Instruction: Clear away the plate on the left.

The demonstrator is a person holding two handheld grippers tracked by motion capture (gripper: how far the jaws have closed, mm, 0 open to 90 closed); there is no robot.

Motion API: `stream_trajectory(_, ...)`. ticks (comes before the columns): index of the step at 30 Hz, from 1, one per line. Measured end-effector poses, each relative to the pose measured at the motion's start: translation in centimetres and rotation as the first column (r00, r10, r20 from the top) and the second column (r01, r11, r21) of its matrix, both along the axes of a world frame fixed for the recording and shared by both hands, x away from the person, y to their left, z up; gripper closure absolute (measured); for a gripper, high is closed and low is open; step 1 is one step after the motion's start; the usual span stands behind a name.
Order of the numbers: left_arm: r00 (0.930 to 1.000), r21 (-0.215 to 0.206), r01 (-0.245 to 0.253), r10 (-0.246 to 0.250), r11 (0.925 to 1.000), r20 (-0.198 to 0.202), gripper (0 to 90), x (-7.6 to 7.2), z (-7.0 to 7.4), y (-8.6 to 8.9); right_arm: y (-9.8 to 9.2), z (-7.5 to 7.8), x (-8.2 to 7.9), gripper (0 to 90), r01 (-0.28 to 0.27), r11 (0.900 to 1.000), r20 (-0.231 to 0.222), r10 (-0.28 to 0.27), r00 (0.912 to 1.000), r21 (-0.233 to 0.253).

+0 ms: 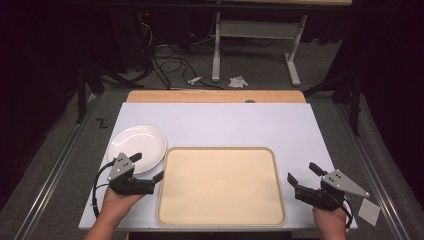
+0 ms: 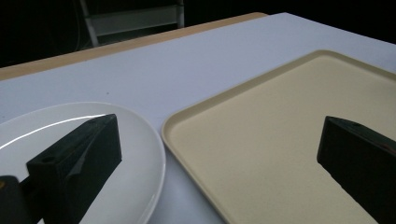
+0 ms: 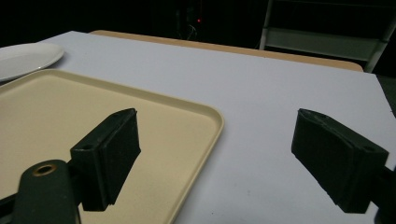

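A cream tray lies on the white worktop, a white plate just beside its far-left corner; cables and crumpled paper litter the floor beyond.

The table is covered by a white sheet, with a strip of bare wood showing along its far edge. A round white plate lies on the sheet toward the left side. Just beside it, to its right and nearer the front edge, lies a large cream tray with rounded corners and a raised rim; plate and tray sit very close, a thin strip of white showing between them in the left gripper view. At the front right corner a small pale square of paper lies at the sheet's edge.
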State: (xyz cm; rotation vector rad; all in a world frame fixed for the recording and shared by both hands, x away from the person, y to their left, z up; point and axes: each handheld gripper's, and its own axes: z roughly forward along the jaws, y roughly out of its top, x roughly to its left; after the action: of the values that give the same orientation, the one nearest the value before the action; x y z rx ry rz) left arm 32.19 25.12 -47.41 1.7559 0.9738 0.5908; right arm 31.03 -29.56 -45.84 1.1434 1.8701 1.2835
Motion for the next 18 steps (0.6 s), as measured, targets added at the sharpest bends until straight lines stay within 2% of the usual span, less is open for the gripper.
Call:
stream_trajectory(5,0.9994,-0.002,-0.035,0.035,0.9994,-0.003,0.6,0.2,0.0,1.2,-0.1,0.0,0.0,16.3,0.002,1.0,0.0,-0.002,1.0,0.002)
stream_trajectory(6,0.9983,-0.004,-0.058,0.058,0.9983,-0.009,0.7,0.2,0.0,1.7,-0.1,0.0,0.0,16.3,0.001,1.0,0.0,-0.001,1.0,0.002)
stream_trajectory(8,0.9979,-0.003,-0.064,0.064,0.9979,-0.002,1.1,0.3,0.0,2.0,-0.1,0.0,0.0,16.3,0.001,1.0,0.0,-0.001,1.0,0.003)
stream_trajectory(9,0.9977,0.004,-0.067,0.067,0.9978,0.013,1.1,0.4,0.0,2.6,-0.1,0.0,0.0,16.3,0.003,1.0,-0.002,-0.003,1.0,0.003)
stream_trajectory(11,0.997,0.002,-0.078,0.078,0.997,0.006,1.2,0.3,0.1,2.9,-0.1,0.0,0.0,16.3,0.004,1.0,-0.002,-0.004,1.0,0.004)
stream_trajectory(13,0.9949,-0.019,-0.101,0.101,0.9947,0.007,1.5,0.2,0.2,3.7,-0.1,0.1,0.0,16.3,0.003,1.0,0.003,-0.003,1.0,0.006)
stream_trajectory(18,0.9915,-0.032,-0.129,0.13,0.9911,0.009,1.7,0.2,0.2,5.1,-0.1,0.1,0.0,16.3,0.0,1.0,0.005,0.0,1.0,0.005)
